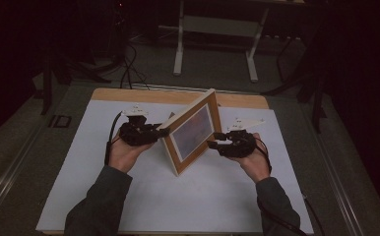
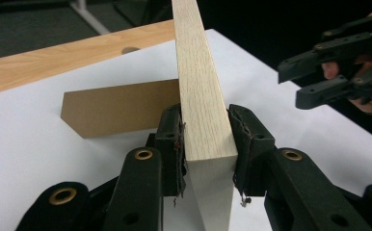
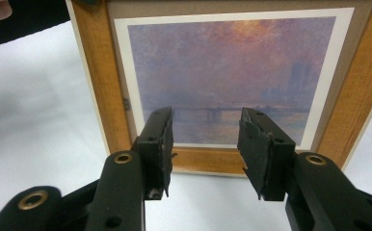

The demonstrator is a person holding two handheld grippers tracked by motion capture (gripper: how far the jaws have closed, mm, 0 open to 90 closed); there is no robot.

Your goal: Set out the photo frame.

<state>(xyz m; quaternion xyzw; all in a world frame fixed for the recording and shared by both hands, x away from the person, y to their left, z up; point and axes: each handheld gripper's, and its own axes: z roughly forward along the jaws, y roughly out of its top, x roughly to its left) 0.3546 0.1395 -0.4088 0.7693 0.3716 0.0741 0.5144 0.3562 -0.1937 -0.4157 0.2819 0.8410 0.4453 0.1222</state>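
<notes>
The frame stands on edge mid-counter on the white sheet, picture side toward the right hand, its brown stand folded out behind. The left tool is clamped on the frame's near-left edge, pads flat on both faces. The right tool sits in front of the picture with jaws apart, gripping nothing. To steady it well, keep the left clamp square to the wood, and bring the right tool onto the wooden border rather than the print.
</notes>
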